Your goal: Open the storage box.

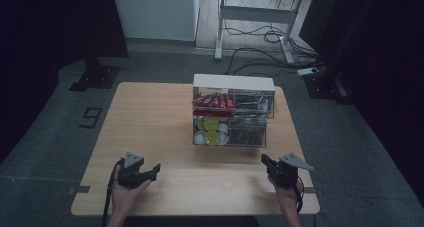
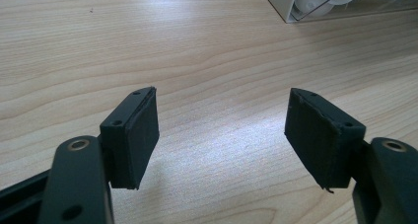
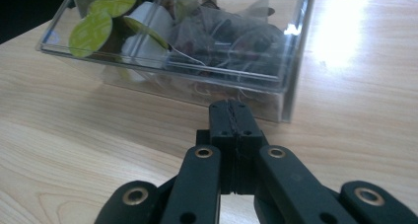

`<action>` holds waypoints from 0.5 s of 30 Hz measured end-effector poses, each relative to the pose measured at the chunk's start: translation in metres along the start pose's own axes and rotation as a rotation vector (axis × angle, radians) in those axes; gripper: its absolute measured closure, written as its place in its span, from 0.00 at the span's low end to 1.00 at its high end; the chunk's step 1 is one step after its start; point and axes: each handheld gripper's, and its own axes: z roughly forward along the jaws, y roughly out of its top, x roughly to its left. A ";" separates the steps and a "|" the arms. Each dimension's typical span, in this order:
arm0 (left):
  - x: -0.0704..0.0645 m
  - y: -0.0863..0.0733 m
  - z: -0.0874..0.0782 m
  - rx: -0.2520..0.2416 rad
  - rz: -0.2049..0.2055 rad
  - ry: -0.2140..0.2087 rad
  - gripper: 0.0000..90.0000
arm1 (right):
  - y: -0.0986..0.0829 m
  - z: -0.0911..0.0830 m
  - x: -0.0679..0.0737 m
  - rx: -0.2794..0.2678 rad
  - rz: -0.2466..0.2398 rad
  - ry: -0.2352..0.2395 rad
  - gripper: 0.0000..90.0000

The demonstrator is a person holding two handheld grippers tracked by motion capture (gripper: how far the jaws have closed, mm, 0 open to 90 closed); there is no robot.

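The clear box (image 1: 233,112) of snacks sits mid-table. The left gripper (image 2: 222,130) is spread wide; the right gripper (image 3: 231,120), pressed together, should open before slowly reaching in

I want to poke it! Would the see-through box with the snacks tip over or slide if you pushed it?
The clear box would probably slide: its bottom sits flat on the smooth wooden table. It looks wide and well filled, so tipping seems unlikely. Its shiny plastic walls may be slippery.
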 end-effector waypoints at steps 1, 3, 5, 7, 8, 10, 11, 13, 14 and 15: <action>0.000 0.000 0.000 0.000 0.000 0.000 0.32 | 0.001 0.001 0.001 0.000 -0.004 0.002 0.99; 0.000 0.000 0.000 0.000 0.000 0.001 0.32 | 0.002 0.001 0.002 0.000 -0.006 0.004 0.99; 0.000 0.000 0.000 0.000 -0.001 0.000 0.32 | 0.005 0.003 0.006 0.001 -0.017 0.013 0.99; 0.000 0.000 0.000 0.000 -0.001 0.001 0.32 | 0.007 0.005 0.009 0.003 -0.024 0.018 0.99; 0.000 0.000 0.000 0.000 -0.001 0.001 0.32 | 0.007 0.006 0.010 0.003 -0.024 0.022 0.99; 0.000 0.000 0.000 -0.001 -0.001 0.002 0.32 | 0.009 0.009 0.012 0.005 -0.026 0.029 0.99; 0.001 0.000 0.000 -0.002 -0.001 0.001 0.33 | 0.009 0.010 0.013 0.004 -0.029 0.029 0.99; 0.001 0.000 -0.001 -0.001 -0.003 0.002 0.32 | 0.011 0.013 0.016 0.005 -0.035 0.028 0.99; 0.001 0.000 -0.001 -0.001 -0.003 0.002 0.32 | 0.012 0.015 0.017 0.005 -0.033 0.030 0.99; 0.001 0.000 -0.001 -0.001 -0.004 0.003 0.32 | 0.012 0.016 0.018 0.005 -0.033 0.033 0.99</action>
